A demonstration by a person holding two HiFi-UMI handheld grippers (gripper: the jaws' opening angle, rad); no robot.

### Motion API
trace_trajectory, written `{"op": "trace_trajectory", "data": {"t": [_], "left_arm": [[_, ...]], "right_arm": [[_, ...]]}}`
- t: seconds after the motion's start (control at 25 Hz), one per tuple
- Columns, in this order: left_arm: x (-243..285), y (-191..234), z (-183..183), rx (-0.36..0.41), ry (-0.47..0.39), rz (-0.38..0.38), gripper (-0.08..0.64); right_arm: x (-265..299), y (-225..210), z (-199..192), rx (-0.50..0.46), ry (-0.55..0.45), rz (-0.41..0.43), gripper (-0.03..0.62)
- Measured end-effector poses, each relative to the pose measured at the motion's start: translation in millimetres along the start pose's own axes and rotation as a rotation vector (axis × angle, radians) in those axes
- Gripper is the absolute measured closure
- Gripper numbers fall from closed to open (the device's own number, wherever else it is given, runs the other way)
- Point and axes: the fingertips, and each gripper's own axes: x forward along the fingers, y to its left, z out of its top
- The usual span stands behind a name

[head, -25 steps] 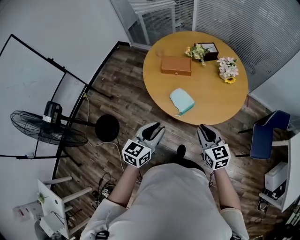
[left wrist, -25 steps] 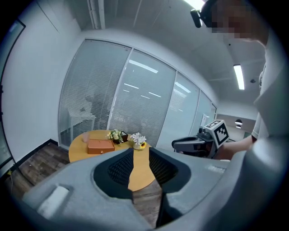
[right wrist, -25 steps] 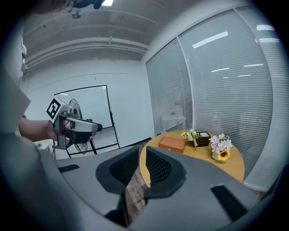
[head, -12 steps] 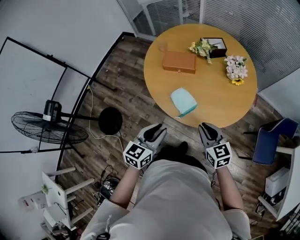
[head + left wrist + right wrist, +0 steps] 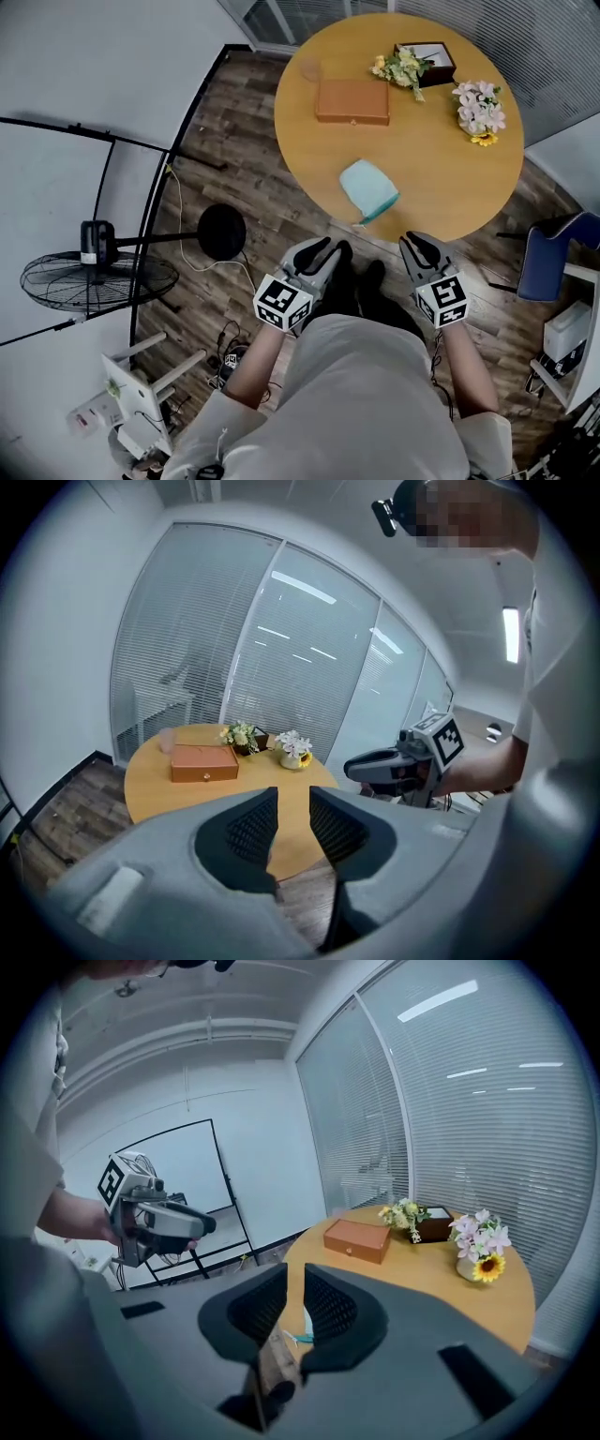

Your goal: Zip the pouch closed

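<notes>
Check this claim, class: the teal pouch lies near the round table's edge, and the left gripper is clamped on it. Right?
Not quite. The teal pouch does lie near the edge of the round table, but the left gripper is clamped on nothing: the left gripper view shows its jaws apart and empty, short of the table.

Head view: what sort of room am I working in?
Probably an office meeting room: a round table, window blinds along the wall, and a whiteboard on a stand.
</notes>
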Motion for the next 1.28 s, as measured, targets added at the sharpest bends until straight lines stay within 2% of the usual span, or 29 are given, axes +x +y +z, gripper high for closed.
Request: {"op": "trace_trajectory", "data": {"t": [0.2,0.44,0.92,1.28], "left_arm": [[29,26,-21,0.051,0.069,-0.065,0.456],[61,51,-57,0.09,0.146,-0.14,0.456],[133,72,-164,0.209,0.34,-0.28,0.456],[167,87,-234,0.32,0.473,-0.33,0.456]], "right_arm": [[30,-5,-15,0.007,0.037,-0.013,0.535],[67,-3,-53,0.025,0.102,-0.016,0.535],[140,0,-162,0.015,0.267,-0.018,0.535],[192,0,-221,-0.019,0.384,0.004,0.534]]}}
